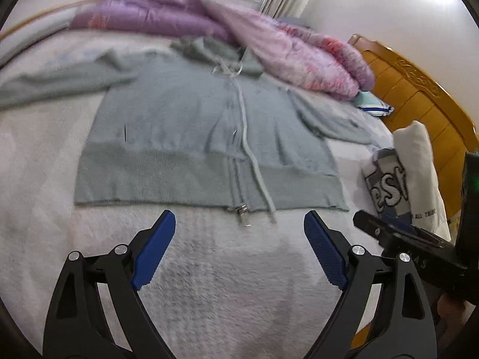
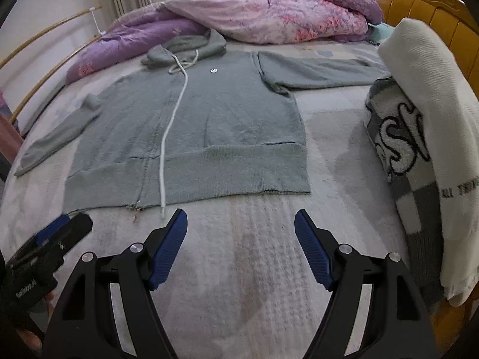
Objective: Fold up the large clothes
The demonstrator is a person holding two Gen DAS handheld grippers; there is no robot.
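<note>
A grey-green zip hoodie (image 1: pixel 191 125) lies flat, front up, on the white bedspread (image 1: pixel 209 269), sleeves spread to both sides, hood toward the far quilt. It also shows in the right wrist view (image 2: pixel 209 125), with a white drawstring down the front. My left gripper (image 1: pixel 239 224) is open and empty, just short of the hem near the zipper end. My right gripper (image 2: pixel 241 224) is open and empty, short of the hem's right half. The right gripper shows at the left view's right edge (image 1: pixel 389 230); the left gripper shows at the right view's lower left (image 2: pixel 60 233).
A purple and pink quilt (image 2: pixel 269 15) is bunched along the far side of the bed. Folded clothes, a white knit on a grey checked fleece (image 2: pixel 419 137), are stacked at the right. A wooden headboard (image 1: pixel 419 89) stands beyond them. A window is at the back.
</note>
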